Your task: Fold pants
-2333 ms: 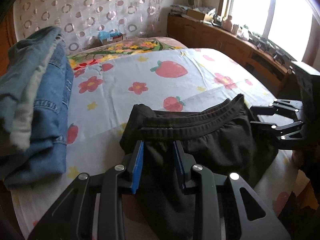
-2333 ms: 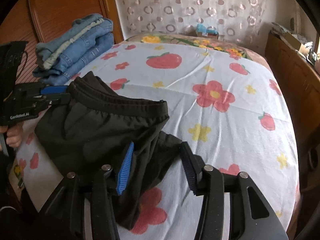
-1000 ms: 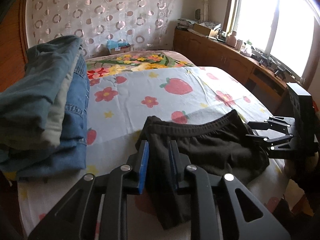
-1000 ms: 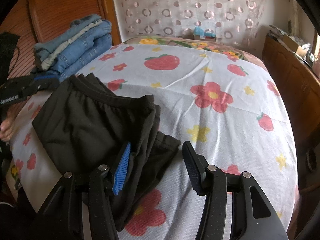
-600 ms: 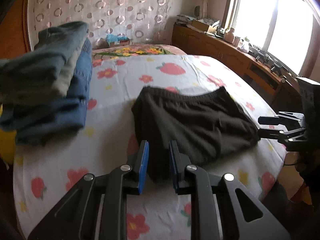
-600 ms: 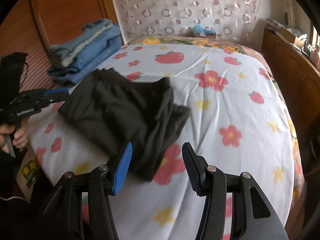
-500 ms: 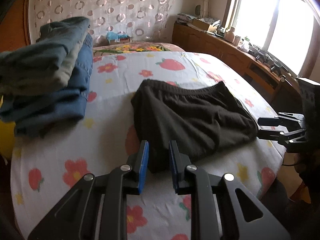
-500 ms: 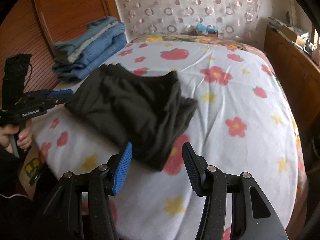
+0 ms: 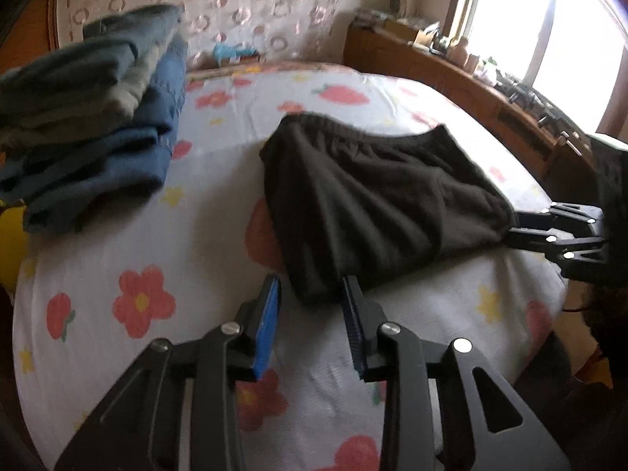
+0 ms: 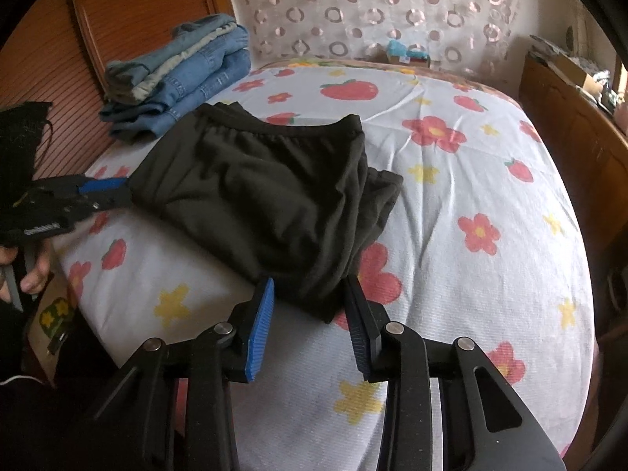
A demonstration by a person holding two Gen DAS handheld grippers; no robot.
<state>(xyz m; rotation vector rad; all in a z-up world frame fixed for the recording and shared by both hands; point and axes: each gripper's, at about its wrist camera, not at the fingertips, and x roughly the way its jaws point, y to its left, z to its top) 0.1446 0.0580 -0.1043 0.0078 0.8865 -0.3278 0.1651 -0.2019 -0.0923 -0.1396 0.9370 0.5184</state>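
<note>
The black pants (image 9: 376, 196) lie folded in a compact bundle on the flowered bedsheet (image 9: 196, 235), waistband toward the headboard. My left gripper (image 9: 310, 294) is open, its jaws on either side of the bundle's near corner, holding nothing. My right gripper (image 10: 308, 296) is open too, jaws astride the bundle's near corner (image 10: 310, 286) in the right wrist view. Each gripper shows in the other's view: the right one (image 9: 549, 231) at the bundle's right edge, the left one (image 10: 98, 192) at its left edge.
A stack of folded blue jeans (image 9: 98, 125) sits at the bed's left side near the wooden headboard (image 10: 129, 19). A wooden cabinet (image 9: 451, 74) with clutter runs under the window on the right. The bed's edge lies just below both grippers.
My left gripper has opened and let go of the pants. Both grippers have drawn back toward the bed's edge, and the folded pants now lie flat on the sheet.
</note>
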